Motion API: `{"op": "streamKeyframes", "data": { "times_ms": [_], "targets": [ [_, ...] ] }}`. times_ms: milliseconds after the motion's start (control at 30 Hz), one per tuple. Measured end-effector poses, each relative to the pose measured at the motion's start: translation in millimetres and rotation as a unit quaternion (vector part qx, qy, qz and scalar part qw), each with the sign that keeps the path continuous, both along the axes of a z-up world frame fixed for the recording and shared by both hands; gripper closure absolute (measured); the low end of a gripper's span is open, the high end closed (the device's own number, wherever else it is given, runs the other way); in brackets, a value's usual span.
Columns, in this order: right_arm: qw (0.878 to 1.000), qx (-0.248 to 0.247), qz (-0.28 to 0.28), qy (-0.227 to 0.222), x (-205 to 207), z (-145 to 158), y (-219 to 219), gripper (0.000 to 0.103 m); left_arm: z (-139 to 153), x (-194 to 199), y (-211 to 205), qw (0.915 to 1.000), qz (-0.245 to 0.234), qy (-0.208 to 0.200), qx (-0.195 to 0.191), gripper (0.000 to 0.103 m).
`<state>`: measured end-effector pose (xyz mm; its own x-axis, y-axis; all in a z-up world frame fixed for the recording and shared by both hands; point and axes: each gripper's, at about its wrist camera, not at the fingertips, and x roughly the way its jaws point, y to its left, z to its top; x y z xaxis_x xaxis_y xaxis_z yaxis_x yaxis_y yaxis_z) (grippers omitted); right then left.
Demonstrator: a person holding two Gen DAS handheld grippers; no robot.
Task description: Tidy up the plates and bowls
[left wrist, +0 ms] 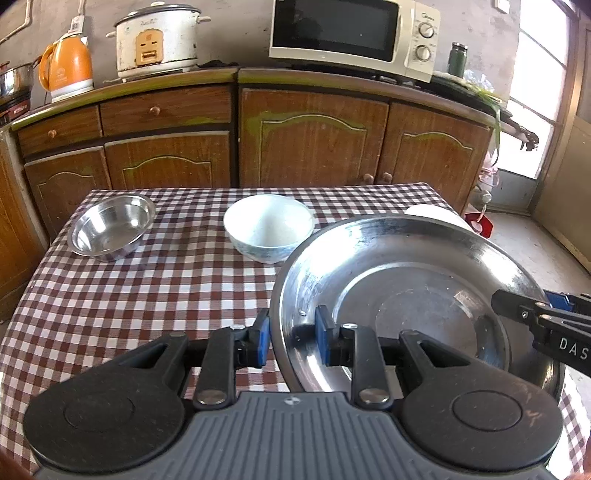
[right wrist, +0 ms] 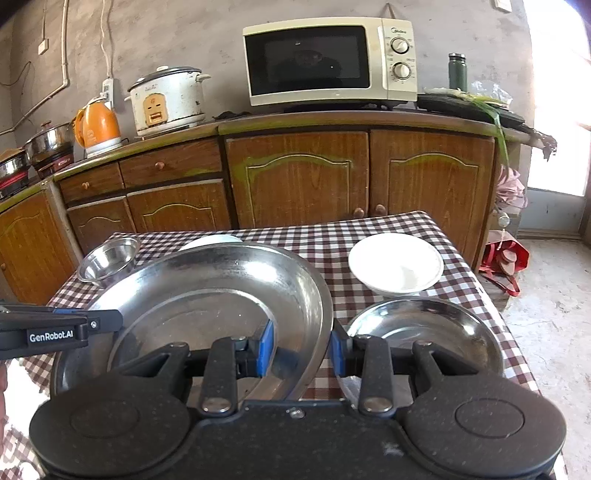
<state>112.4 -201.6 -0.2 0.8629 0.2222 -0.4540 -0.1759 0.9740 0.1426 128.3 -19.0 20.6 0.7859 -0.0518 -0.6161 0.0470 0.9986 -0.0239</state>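
Note:
A large steel plate (left wrist: pixel 399 295) hangs just above the checked table (left wrist: pixel 166 288), carried between both grippers. My left gripper (left wrist: pixel 291 338) is shut on its left rim, and my right gripper (right wrist: pixel 301 349) is shut on its right rim (right wrist: pixel 321 317). A small steel bowl (left wrist: pixel 110 229) stands at the far left of the table. A white bowl (left wrist: pixel 267 227) sits at the far middle. In the right wrist view a white plate (right wrist: pixel 395 266) lies at the far right. A smaller steel plate (right wrist: pixel 424 328) lies just in front of it, beside the right gripper.
Wooden cupboards (left wrist: pixel 310 144) stand close behind the table. On their counter are a microwave (left wrist: pixel 351 33), a rice cooker (left wrist: pixel 157 40) and an orange kettle (left wrist: pixel 66 70). A red bag (right wrist: pixel 504 258) lies on the floor past the table's right edge.

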Motion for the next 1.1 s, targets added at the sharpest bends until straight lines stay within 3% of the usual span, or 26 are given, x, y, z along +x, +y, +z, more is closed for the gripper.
{"op": "streamKeyframes", "data": {
  "times_ms": [1100],
  "targets": [
    [0.999,0.016,-0.035,-0.017,-52,8,-42,0.063,4,-34,-33,0.9992,-0.039,-0.012,0.002,0.076]
  ]
}}
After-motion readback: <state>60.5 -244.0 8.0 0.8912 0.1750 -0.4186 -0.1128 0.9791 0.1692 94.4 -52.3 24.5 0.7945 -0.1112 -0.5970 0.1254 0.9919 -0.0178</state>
